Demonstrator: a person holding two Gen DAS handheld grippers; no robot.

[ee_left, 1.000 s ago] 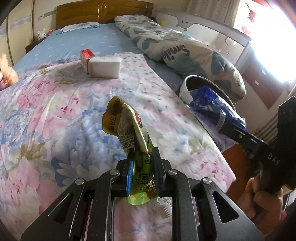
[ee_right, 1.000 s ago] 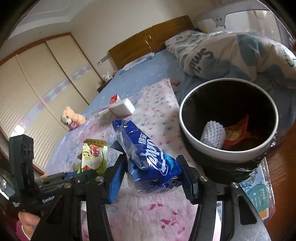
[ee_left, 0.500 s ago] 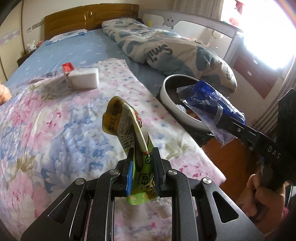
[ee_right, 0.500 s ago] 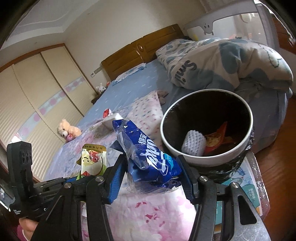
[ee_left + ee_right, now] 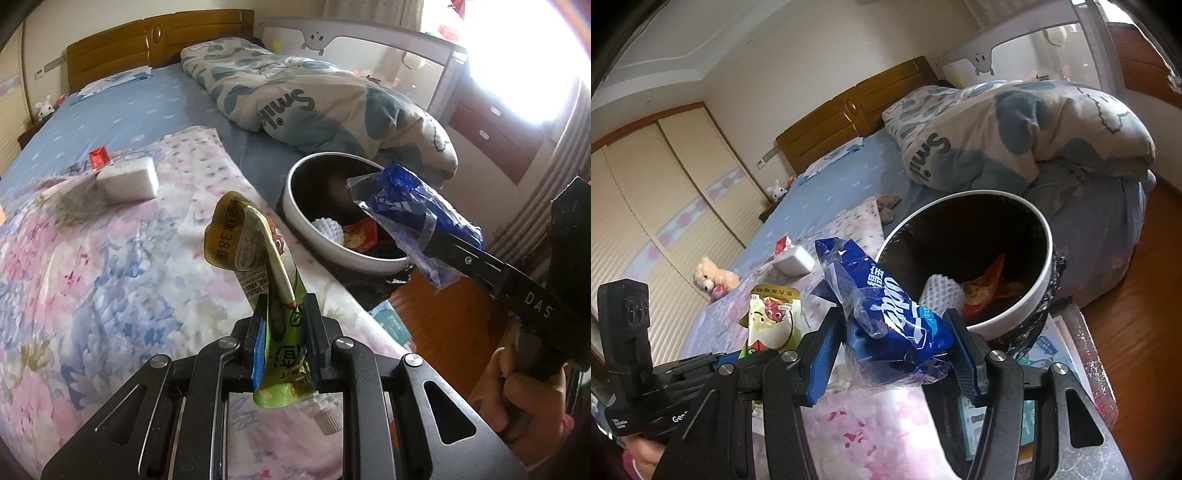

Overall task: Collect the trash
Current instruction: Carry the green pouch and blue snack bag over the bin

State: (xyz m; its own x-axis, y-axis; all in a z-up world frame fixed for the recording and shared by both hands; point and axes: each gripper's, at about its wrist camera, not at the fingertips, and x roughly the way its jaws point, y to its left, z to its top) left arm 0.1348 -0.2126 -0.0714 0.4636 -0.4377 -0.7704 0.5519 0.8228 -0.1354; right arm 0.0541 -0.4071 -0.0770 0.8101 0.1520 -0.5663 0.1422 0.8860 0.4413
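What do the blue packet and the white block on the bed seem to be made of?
Blue packet: thin glossy plastic film, judging by its crinkles, shine and clear torn edge. White block: probably foam, matte and faintly grainy with soft corners; it could be something else.

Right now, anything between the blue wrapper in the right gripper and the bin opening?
Nothing visible. The right gripper is shut on the blue wrapper, close to the near rim of the open trash bin. The bin has no lid; only a white foam net and a red wrapper lie inside, well below the rim.
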